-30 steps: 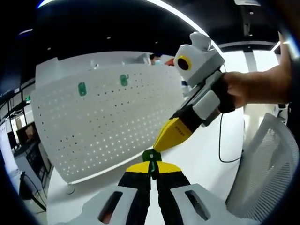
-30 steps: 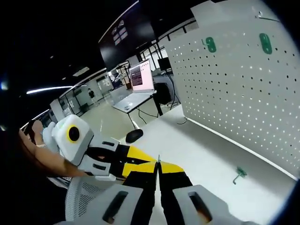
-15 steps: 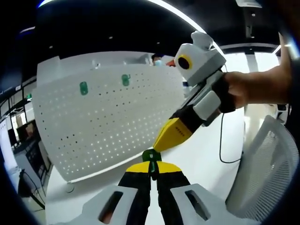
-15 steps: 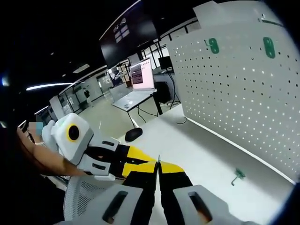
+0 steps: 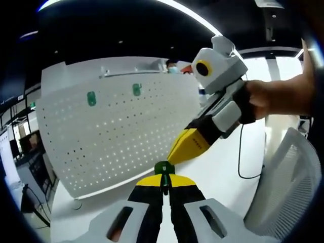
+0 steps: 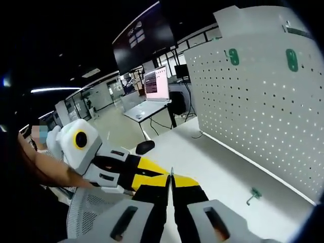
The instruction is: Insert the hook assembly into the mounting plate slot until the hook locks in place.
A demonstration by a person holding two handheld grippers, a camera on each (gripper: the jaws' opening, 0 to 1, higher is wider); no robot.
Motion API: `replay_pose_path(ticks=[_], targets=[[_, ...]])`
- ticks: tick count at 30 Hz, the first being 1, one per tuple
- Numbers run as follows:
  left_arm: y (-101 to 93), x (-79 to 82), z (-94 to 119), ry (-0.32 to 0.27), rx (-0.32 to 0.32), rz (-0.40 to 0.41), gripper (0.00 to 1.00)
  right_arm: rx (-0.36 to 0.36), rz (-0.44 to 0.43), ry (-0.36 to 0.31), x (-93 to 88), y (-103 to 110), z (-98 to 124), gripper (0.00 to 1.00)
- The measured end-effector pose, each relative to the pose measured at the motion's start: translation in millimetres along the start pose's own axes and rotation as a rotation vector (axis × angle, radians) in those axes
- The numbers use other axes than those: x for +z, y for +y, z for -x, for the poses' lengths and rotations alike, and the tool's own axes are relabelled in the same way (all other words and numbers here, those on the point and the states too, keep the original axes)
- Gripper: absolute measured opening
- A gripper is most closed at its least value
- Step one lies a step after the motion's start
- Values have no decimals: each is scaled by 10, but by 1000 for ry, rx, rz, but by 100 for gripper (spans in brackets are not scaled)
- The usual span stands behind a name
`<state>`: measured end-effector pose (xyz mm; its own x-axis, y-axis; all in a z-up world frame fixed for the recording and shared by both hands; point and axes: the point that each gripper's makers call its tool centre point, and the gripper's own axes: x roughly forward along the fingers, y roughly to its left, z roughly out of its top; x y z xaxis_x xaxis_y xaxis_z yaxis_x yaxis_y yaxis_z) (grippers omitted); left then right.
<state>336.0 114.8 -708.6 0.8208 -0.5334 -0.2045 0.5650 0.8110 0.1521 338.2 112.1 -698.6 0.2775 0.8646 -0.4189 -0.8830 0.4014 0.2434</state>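
Note:
My left gripper (image 5: 163, 178) is shut on a small green piece (image 5: 163, 167) that pokes out above its yellow tips. My right gripper (image 5: 174, 156) reaches in from the right, held by a hand (image 5: 278, 93), its yellow tips meeting that green piece. In the right gripper view my right gripper (image 6: 171, 183) is shut with a thin metal tip (image 6: 171, 173) sticking up between the jaws, and the left gripper (image 6: 154, 178) lies against it from the left. The white pegboard (image 5: 116, 134) carries two green plates (image 5: 91, 98) (image 5: 136, 90). A loose green hook (image 6: 251, 195) lies on the white table (image 6: 202, 157).
The pegboard (image 6: 263, 106) stands upright at the back of the table. A white mesh chair (image 5: 288, 177) is close on the right, and a black cable (image 5: 240, 162) trails over the table. Beyond are a dark mouse-like object (image 6: 145, 147) and a desk with a laptop (image 6: 156, 86).
Both views have drifted slightly. In the left gripper view the right gripper sits a little higher and further right. Both grippers stay shut and tip to tip.

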Motion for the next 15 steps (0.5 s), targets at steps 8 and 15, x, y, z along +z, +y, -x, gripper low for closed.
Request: replay_pose_path(ticks=[8,15], targets=[[26,161,-26,-17,7,-3,3,-25,46,-74,149,-20,119,4],[18,297,-102,-34,6,-10,3,-59,61,-120,229,-108,270,7]])
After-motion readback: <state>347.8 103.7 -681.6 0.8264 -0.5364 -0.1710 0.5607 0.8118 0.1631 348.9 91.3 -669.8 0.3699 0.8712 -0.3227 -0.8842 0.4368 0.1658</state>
